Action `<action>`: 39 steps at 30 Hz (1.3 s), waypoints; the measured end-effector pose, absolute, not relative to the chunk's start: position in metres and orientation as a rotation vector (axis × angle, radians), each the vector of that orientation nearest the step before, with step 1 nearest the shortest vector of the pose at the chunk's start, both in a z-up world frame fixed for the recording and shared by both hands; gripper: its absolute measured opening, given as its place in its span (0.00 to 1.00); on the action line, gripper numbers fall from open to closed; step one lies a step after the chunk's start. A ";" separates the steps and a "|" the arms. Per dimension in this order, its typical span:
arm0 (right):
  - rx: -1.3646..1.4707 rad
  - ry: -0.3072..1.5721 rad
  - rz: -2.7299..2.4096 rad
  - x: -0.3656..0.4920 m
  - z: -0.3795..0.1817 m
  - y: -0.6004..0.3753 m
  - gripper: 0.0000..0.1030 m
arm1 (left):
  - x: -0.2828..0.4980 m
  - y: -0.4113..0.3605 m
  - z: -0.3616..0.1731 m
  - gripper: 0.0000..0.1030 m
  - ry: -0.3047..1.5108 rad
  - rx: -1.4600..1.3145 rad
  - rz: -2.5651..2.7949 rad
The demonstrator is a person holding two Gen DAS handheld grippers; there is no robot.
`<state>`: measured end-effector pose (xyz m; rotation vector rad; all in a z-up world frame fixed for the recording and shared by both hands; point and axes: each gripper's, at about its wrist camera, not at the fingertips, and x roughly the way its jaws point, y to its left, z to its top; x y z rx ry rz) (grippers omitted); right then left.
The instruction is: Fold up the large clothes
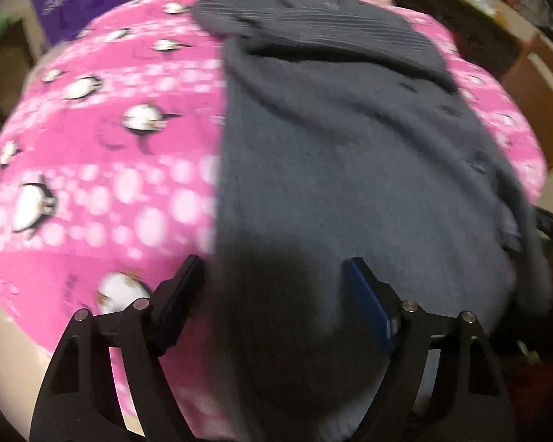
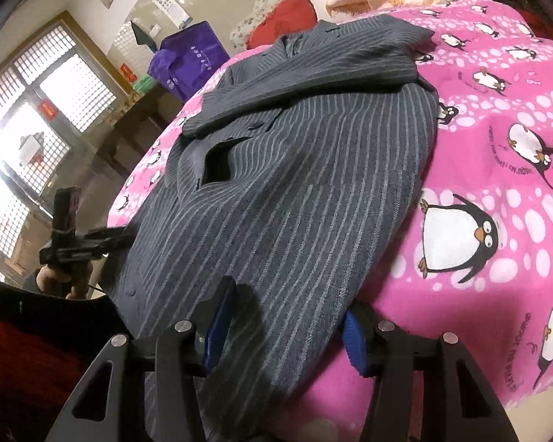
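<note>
Striped grey coat (image 2: 298, 169) lying flat on a pink penguin blanket (image 2: 497, 140), one sleeve folded across its far end. Right gripper (image 2: 287, 316): fingers wide apart, holding nothing, the coat's near hem between them. Left gripper (image 1: 276, 287): fingers likewise spread and empty, poised over the coat's near edge.

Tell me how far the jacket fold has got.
Done: a sleeve lies folded across the striped jacket on the pink blanket. In hand: left gripper and right gripper hang open at the near hem. Left: gripping the hem, folding the body.
</note>
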<state>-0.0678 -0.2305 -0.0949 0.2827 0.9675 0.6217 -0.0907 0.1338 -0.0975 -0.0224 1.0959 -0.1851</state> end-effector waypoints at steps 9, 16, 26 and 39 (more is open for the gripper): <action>0.307 0.948 0.562 -0.073 -0.097 -0.236 0.51 | -0.097 0.117 -0.096 0.46 1.065 -0.027 -0.179; 0.260 0.905 0.637 -0.076 -0.087 -0.232 0.45 | -0.095 0.133 -0.099 0.46 1.049 -0.048 -0.197; 0.239 0.929 0.687 -0.079 -0.089 -0.233 0.28 | -0.103 0.118 -0.103 0.78 1.087 -0.011 -0.244; 0.414 0.813 0.509 -0.076 -0.083 -0.288 0.06 | -0.103 0.137 -0.095 0.24 1.052 -0.077 -0.195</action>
